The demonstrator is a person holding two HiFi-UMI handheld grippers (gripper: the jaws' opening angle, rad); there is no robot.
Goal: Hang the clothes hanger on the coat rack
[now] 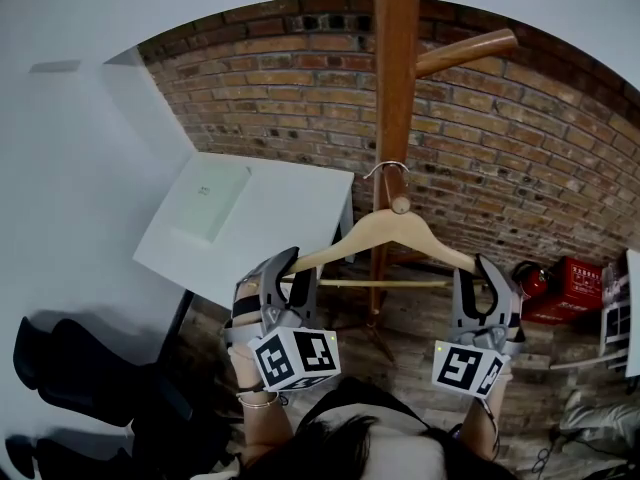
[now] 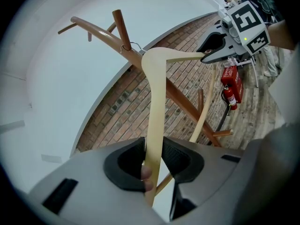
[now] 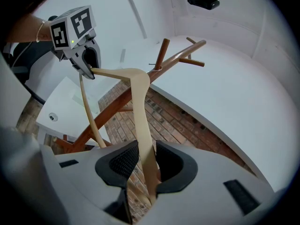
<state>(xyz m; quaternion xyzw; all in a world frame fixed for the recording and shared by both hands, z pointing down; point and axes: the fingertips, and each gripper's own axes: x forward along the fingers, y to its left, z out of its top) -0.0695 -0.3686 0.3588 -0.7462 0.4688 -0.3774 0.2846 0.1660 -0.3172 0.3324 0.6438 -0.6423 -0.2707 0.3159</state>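
Hanger (image 1: 390, 230): pale wood, thin rod (image 1: 380, 283) across the bottom, metal hook (image 1: 385, 167) on top. Hook sits over a short peg (image 1: 399, 198) of the rack (image 1: 394, 68), right by the pole. Arms spread approx. level, L to R in head view. Rack: reddish-brown wood, upright pole w/ angled pegs, one longer peg higher up.
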